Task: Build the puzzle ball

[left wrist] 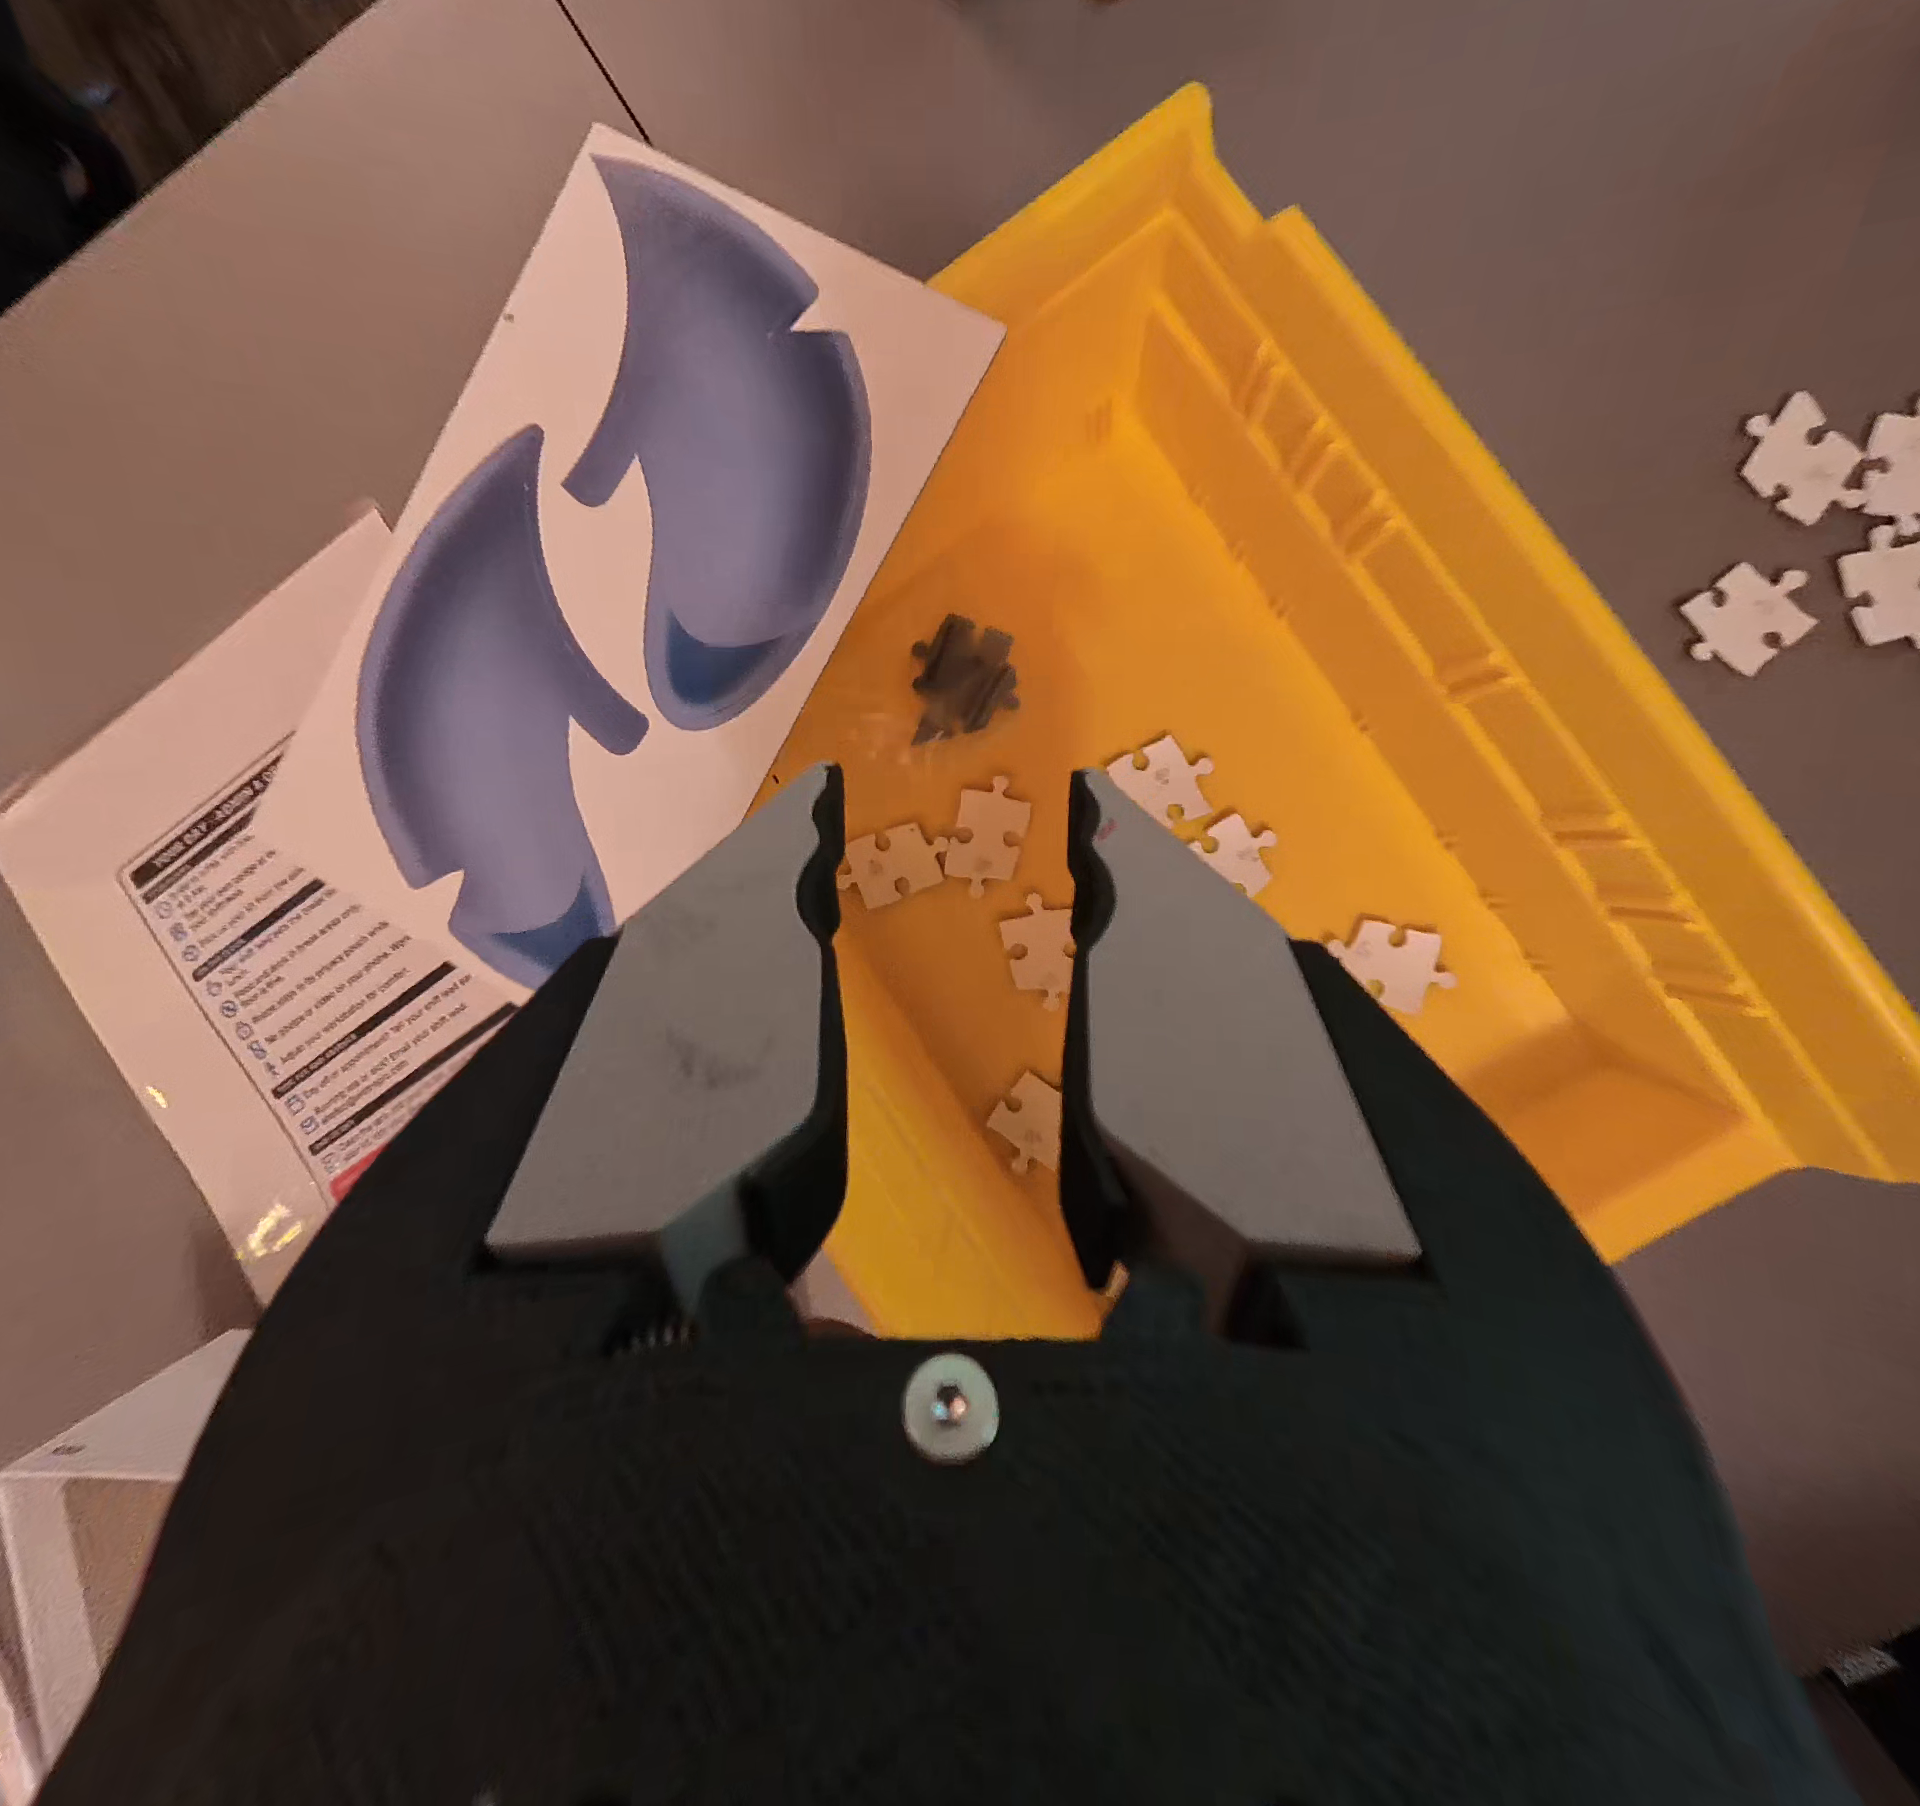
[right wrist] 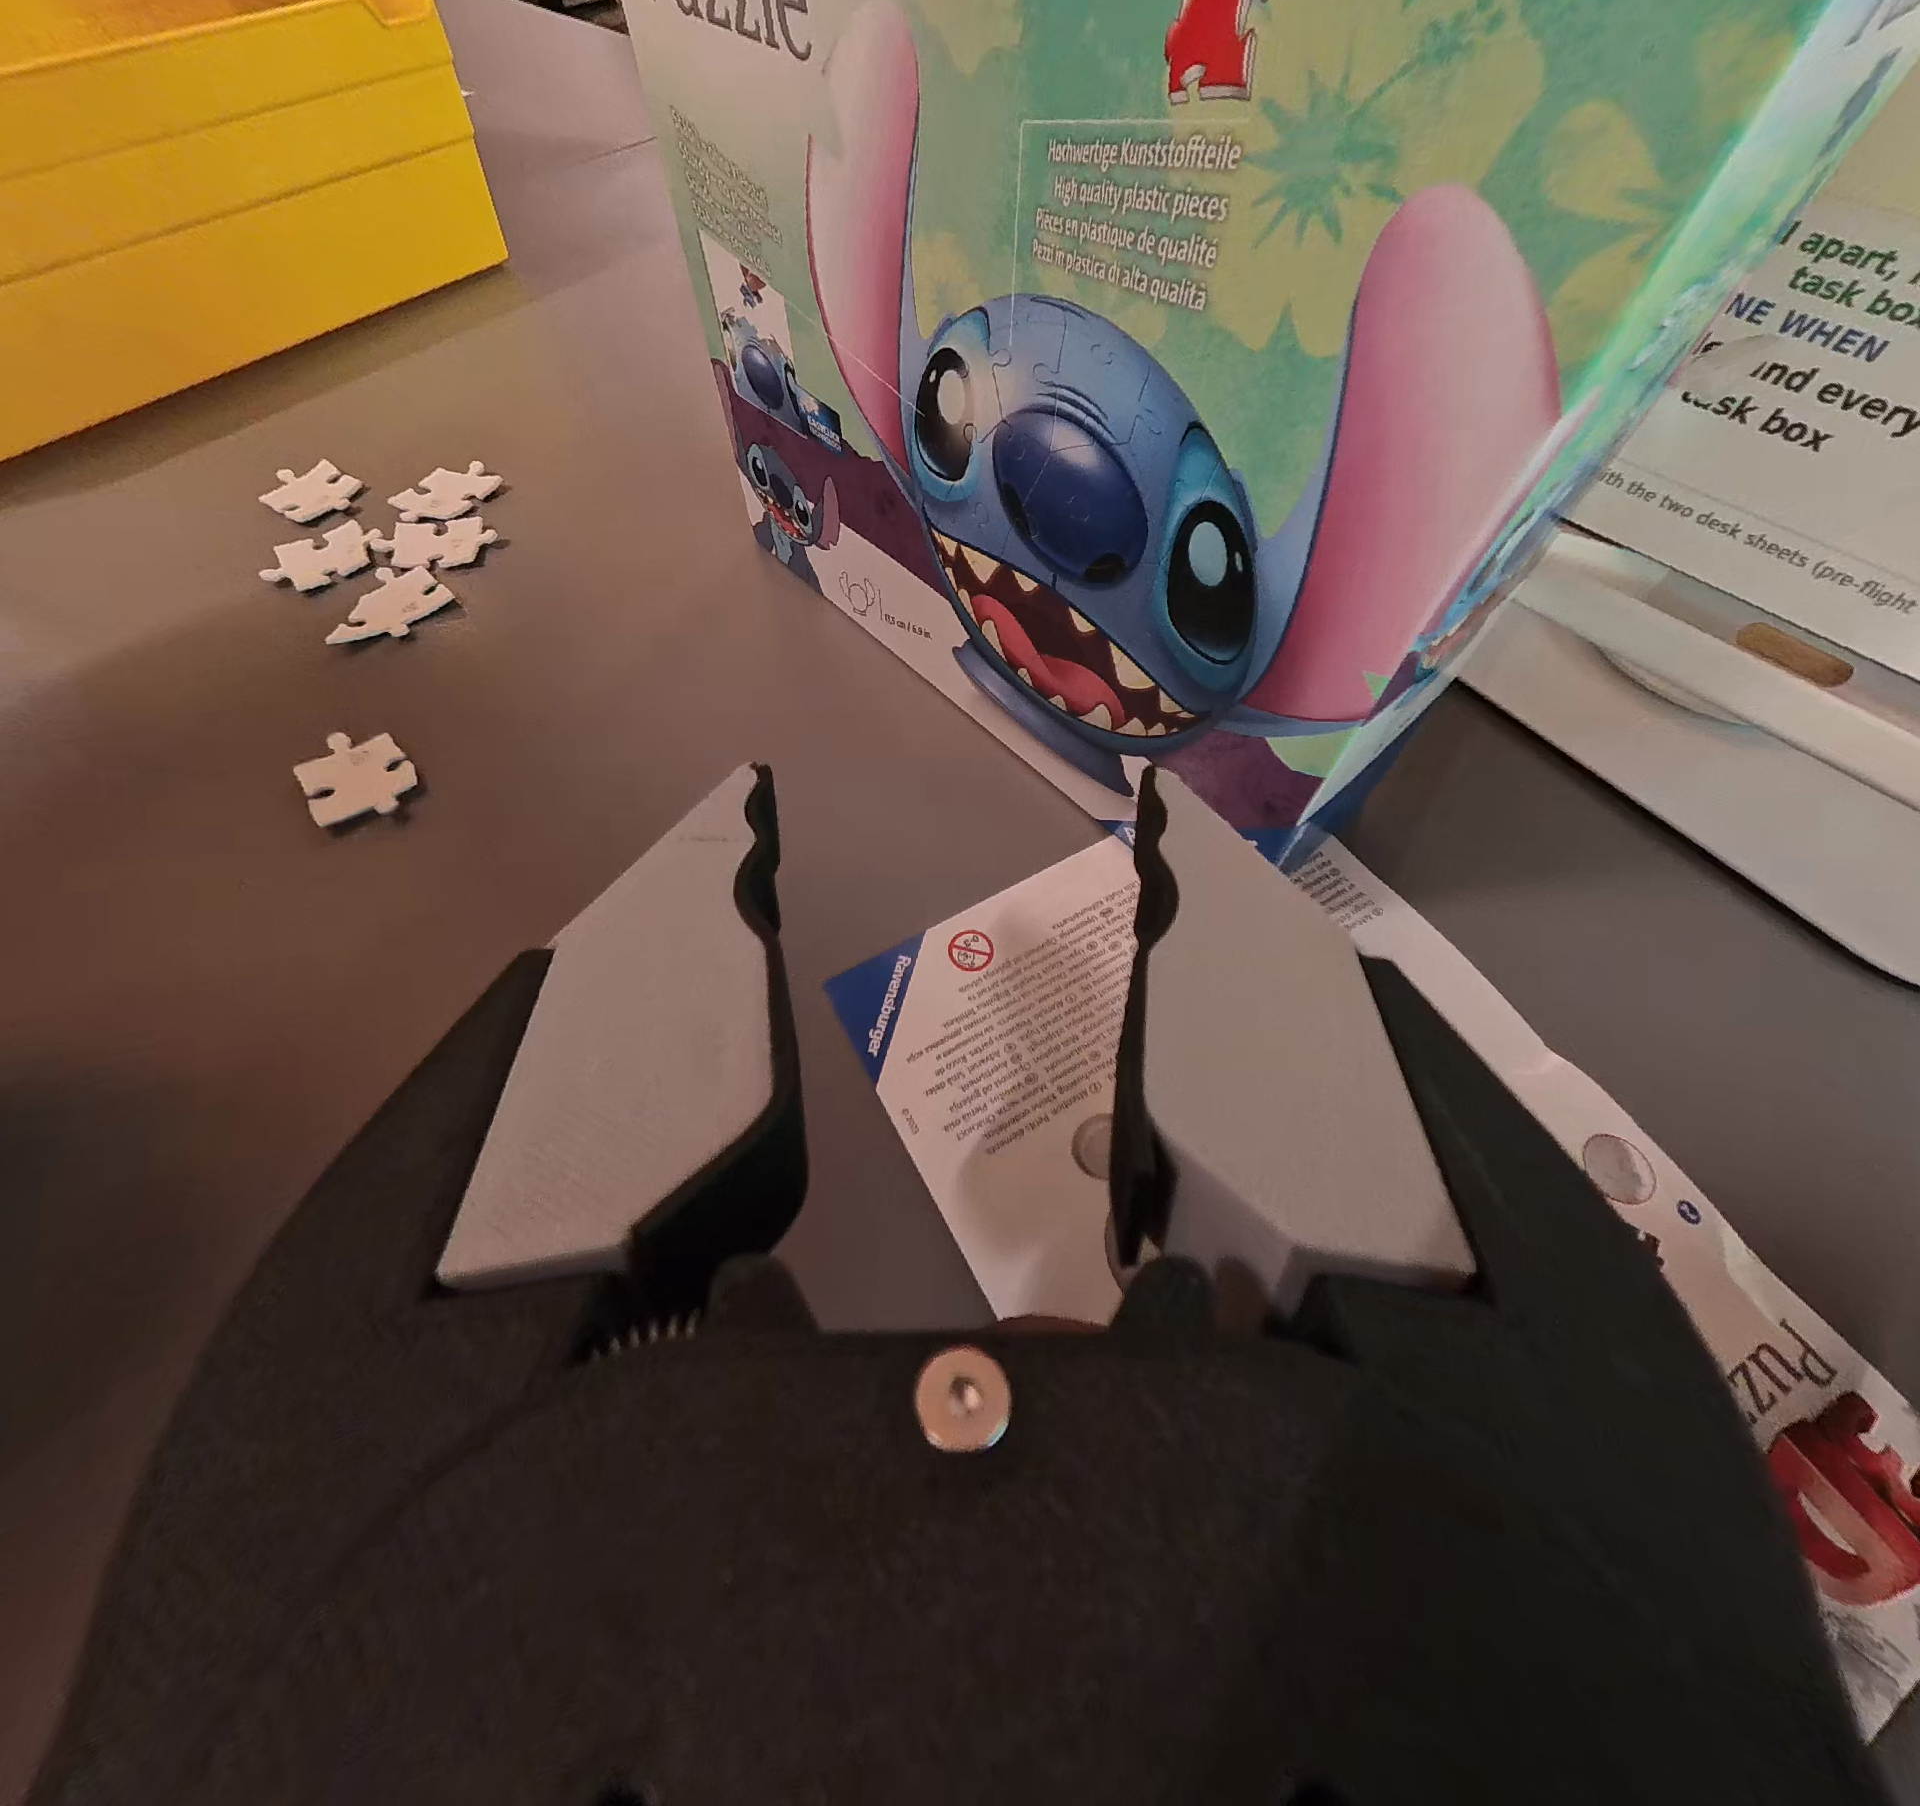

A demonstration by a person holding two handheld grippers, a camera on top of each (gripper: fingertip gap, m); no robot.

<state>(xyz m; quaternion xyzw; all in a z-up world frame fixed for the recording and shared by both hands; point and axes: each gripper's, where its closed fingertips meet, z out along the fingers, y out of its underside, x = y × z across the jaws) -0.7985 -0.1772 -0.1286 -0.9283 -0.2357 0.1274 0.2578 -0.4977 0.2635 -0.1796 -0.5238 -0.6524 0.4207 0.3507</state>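
The left gripper (left wrist: 951, 821) hangs with fingers released right over white puzzle pieces (left wrist: 982, 837) in the yellow bin (left wrist: 1351, 468). The right gripper (right wrist: 951, 821), empty and spread too, sits farther off, loose pieces (right wrist: 384, 541) on the surface to its left.

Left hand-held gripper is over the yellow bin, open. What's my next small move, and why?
Probably lower the left hand-held gripper onto the white piece just ahead of its tips. Its jaws stand open and empty over the yellow bin, and none of the loose pieces is joined.
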